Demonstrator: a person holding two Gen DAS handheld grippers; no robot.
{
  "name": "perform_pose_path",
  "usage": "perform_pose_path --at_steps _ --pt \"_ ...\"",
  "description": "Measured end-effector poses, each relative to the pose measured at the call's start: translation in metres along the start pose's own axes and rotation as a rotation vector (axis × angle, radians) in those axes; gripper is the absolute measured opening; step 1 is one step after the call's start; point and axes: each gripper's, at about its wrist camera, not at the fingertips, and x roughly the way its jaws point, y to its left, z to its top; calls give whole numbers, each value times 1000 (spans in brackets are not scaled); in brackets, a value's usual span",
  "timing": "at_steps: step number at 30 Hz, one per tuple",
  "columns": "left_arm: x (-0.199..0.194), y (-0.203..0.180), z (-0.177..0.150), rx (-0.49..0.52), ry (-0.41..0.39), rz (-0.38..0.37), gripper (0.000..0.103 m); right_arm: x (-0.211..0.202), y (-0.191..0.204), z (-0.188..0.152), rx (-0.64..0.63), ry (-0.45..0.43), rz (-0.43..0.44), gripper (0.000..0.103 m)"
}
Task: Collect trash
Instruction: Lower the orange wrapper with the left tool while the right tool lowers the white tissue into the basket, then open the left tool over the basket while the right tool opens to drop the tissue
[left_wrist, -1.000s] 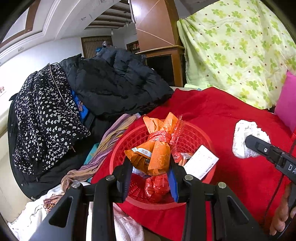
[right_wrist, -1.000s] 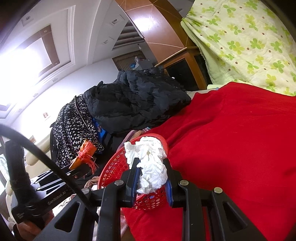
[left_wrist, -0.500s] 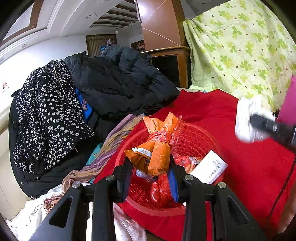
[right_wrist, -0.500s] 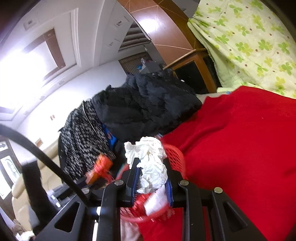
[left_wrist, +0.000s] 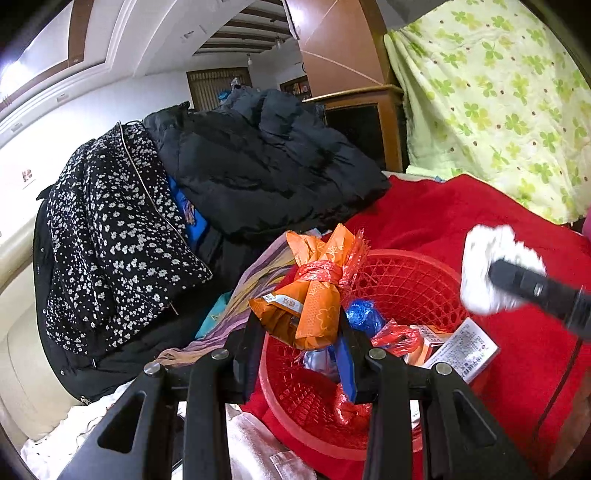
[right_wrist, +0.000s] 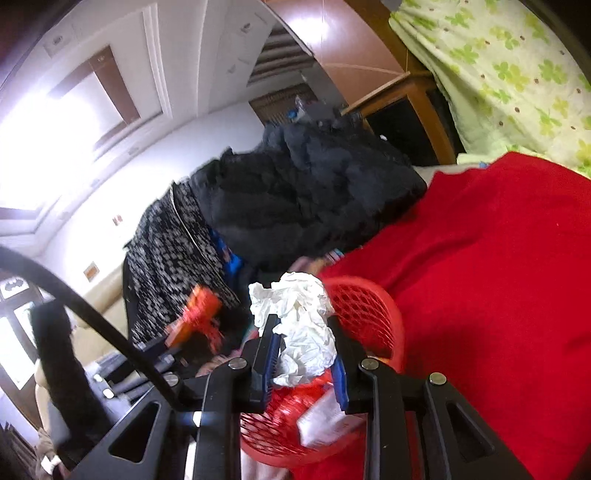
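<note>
1. Two pieces of trash are in hand, both close to the red basket (left_wrist: 413, 273). The orange wrapper bundle (left_wrist: 314, 295), tied at its waist with red netting, is clamped between the jaws of the left gripper (left_wrist: 301, 345); the crumpled white tissue (right_wrist: 301, 325) is pinched between the jaws of the right gripper (right_wrist: 303, 363). Each pair of jaws is narrowed to the width of its load.

2. The bundle's long axis runs up and away from the left gripper, its top fanning out past the fingertips. The basket's open mouth lies directly ahead of and below those tips, so the bundle hangs over the near rim.

3. Seen from the right wrist, the basket (right_wrist: 365, 314) sits just beyond and beneath the tissue, its rim showing to the right of the jaws and its mesh below them. In the left view the tissue appears blurred at the far right, beside the basket's rim.

4. Judgement: both loads look placed for release. The left is nearer to the centre; the tissue may need a little carry inward.

5. Inside the basket lie a blue foil scrap (left_wrist: 364, 315), red wrappers and a printed white box (left_wrist: 461, 349).

6. Around it are the red blanket (left_wrist: 443, 218), a black jacket (left_wrist: 266, 162) and a floral jacket (left_wrist: 110, 236).
</note>
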Motion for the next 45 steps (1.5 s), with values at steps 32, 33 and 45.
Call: perform_pose_path --at_steps 32,33,45 --pt "21 -11 -4 34 53 34 39 20 -17 -12 -8 47 15 28" --pt "21 -11 -5 34 56 32 39 22 -16 -14 -7 53 14 28" --pt "27 -11 -14 30 92 -5 49 34 -15 -24 -4 97 23 33"
